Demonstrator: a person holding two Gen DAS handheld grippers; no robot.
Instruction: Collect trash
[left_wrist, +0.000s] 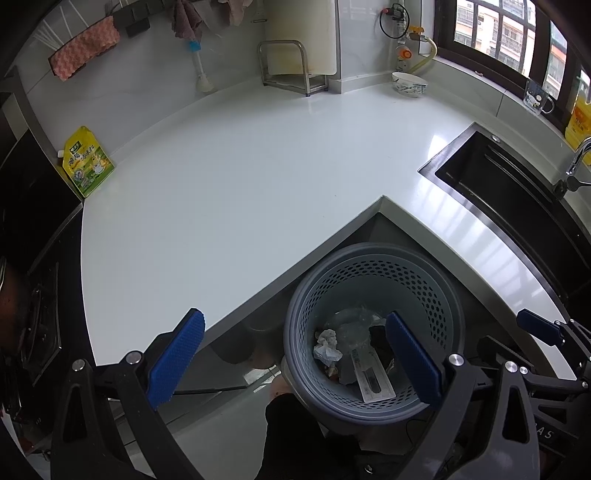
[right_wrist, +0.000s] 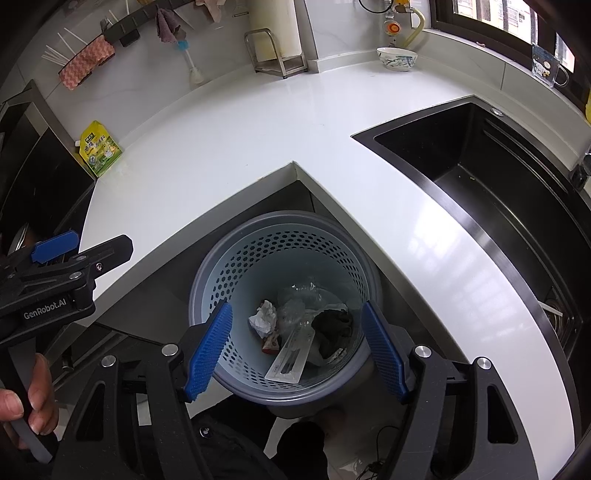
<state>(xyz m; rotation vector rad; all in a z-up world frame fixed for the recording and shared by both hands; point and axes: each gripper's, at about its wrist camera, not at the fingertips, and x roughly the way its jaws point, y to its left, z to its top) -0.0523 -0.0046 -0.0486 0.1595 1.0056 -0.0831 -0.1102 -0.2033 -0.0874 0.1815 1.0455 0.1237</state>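
A grey perforated waste bin (left_wrist: 388, 280) (right_wrist: 288, 251) stands on the floor in the inner corner of the white counter (left_wrist: 240, 177) (right_wrist: 229, 129). Inside lie a crumpled paper ball (left_wrist: 327, 347) (right_wrist: 263, 317), a flat white strip package (left_wrist: 373, 376) (right_wrist: 291, 356), clear plastic film (right_wrist: 299, 302), a dark wad (right_wrist: 332, 328) and a small red box (right_wrist: 271, 345). My left gripper (left_wrist: 295, 360) hangs open above the bin's left rim, nothing between its blue pads. My right gripper (right_wrist: 297, 352) is open straight over the bin, also holding nothing.
A yellow-green pouch (left_wrist: 88, 162) (right_wrist: 99, 149) leans at the counter's left end beside the stove. A black sink (left_wrist: 517, 192) (right_wrist: 498, 177) lies right. A bowl (left_wrist: 409, 84) (right_wrist: 397, 58), a metal rack (left_wrist: 284, 66) and a glass mug (left_wrist: 537, 98) stand at the back.
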